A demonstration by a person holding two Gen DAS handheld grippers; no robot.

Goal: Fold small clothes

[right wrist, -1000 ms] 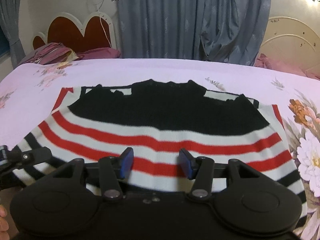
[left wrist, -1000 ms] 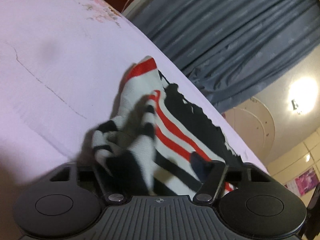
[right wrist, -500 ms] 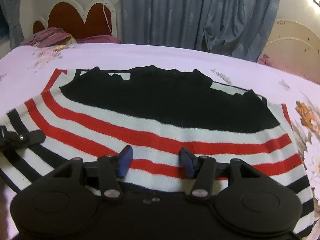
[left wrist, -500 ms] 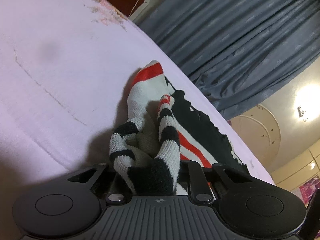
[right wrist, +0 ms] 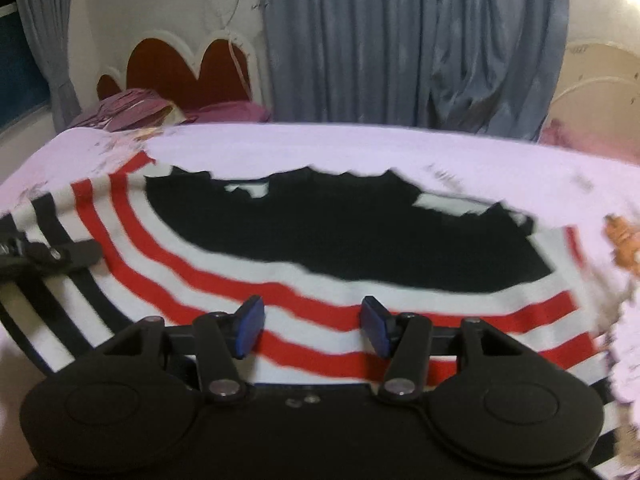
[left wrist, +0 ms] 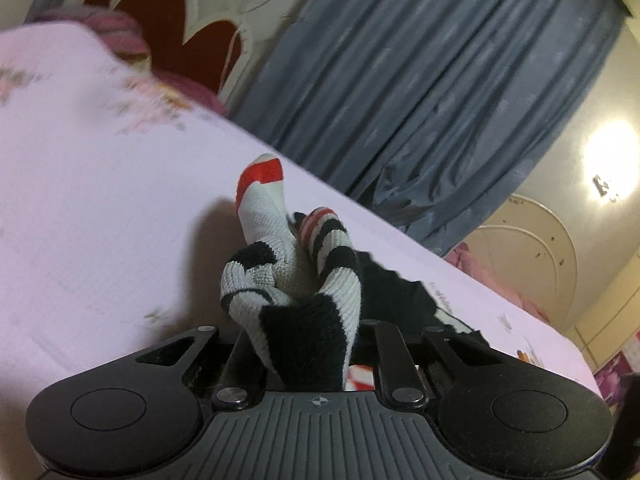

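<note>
The left hand-held gripper (left wrist: 308, 344) is now clamped on a bunched corner of the striped sweater (right wrist: 304, 280); a sec ago its jaws were wide with the knit only lying between them. Since then the pinched corner has been raised off the bed (left wrist: 100, 220), so the fabric stands up in a peak w/ a red-banded tip in the left wrist view. Judged from this, the first fold is under way: the left edge is picked up and is prob. meant to be carried across the body of the garment.

In the right wrist view the rest of the sweater lies flat on the bed, black yoke toward the far side, red and white stripes nearer. The left hand-held gripper shows at the far left edge of that view, on the striped edge. The right hand-held gripper (right wrist: 312, 326) hovers low over the near stripes, jaws about half apart, nothing pinched; whether the pads (right wrist: 250, 326) touch the knit cannot be told, the frame being motion-blurred.

Further right, only the floral print of the bed sheet (right wrist: 624, 236) is seen. Behind the bed are a headboard (right wrist: 180, 64), pink pillows (right wrist: 132, 112) and grey curtains (right wrist: 400, 40), all well apart from the garment. Nothing is seen in the fold path; the one snag, in judgement, is the bunched grip, which may carry over a crooked edge.
</note>
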